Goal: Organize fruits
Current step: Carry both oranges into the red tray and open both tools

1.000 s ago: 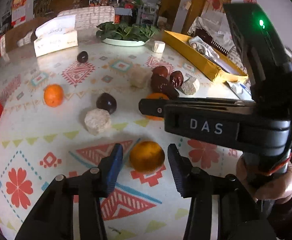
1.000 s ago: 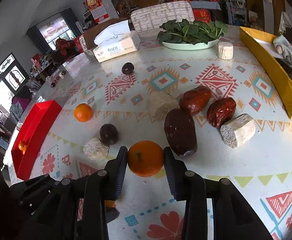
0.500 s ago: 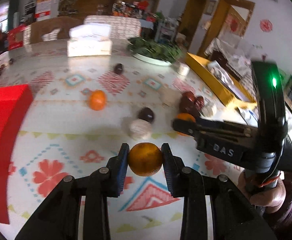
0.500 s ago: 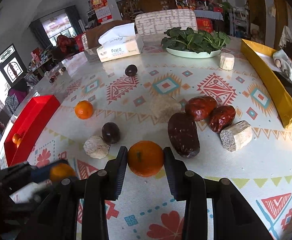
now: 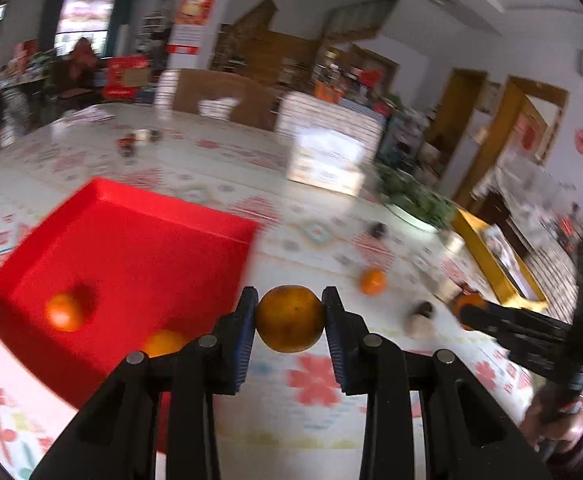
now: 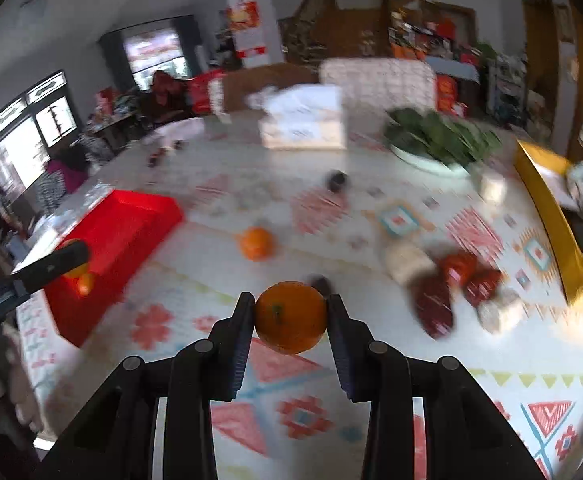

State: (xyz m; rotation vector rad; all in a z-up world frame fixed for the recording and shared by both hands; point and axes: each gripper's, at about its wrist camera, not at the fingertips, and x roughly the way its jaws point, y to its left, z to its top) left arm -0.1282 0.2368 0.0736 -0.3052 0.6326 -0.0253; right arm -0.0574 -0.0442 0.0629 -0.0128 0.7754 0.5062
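Left wrist: left tongs [image 5: 290, 320] clamp an orange [image 5: 290, 319]; right tongs [image 6: 291, 319] clamp another orange [image 6: 291, 317].

The black plastic left gripper [image 5: 290, 322] has two fingers with ribbed dark blue pads [image 5: 245, 334] and round silver screws. The black plastic right gripper [image 6: 291, 322] looks the same; a small green light glows on its body.

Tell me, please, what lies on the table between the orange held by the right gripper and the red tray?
In the right wrist view, only patterned tablecloth lies between the held orange in the right gripper and the red tray; a loose orange sits farther back.
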